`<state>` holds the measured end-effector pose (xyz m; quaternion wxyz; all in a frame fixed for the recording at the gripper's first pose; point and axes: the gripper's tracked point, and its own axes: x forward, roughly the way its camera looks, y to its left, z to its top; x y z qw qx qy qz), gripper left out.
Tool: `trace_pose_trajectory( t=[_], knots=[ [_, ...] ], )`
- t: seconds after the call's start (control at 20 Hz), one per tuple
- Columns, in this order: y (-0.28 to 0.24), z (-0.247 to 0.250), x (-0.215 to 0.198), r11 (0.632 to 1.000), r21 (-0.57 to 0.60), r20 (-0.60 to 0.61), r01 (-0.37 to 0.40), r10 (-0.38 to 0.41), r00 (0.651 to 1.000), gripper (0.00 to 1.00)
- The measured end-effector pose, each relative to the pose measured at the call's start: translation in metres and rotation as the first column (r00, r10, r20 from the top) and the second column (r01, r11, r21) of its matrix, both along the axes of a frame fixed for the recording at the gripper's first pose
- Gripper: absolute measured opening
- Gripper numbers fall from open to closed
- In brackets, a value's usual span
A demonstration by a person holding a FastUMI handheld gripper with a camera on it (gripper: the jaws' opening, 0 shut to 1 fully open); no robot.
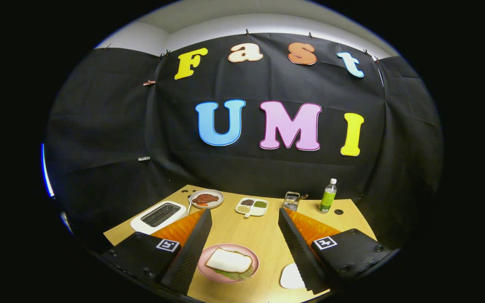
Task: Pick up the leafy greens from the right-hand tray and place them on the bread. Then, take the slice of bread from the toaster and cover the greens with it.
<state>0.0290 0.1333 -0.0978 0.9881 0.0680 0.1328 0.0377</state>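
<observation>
A pink plate point(209, 271) lies on the wooden table between my two fingers. On it a slice of bread point(229, 260) covers leafy greens point(237, 275), whose edge sticks out from under the slice on the near side. My gripper point(244, 219) hovers above the plate, open, with nothing between its fingers. A white toaster point(160, 216) stands beyond the left finger, its slots dark. A white tray point(291, 277) peeks out from behind the right finger; most of it is hidden.
At the back of the table point(242, 229) are a plate with meat point(206, 198), a small divided dish of condiments point(251, 206), a metal holder point(291, 200) and a green bottle point(327, 196). Black cloth walls close in behind and at both sides.
</observation>
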Motion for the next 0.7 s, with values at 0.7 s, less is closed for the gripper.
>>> trace_pose_trajectory(
  t=[0.7],
  knots=[
    [-0.0075, -0.0062, 0.0031, 1.0, -0.013, -0.017, 0.029, -0.029, 0.999, 0.97]
  ],
)
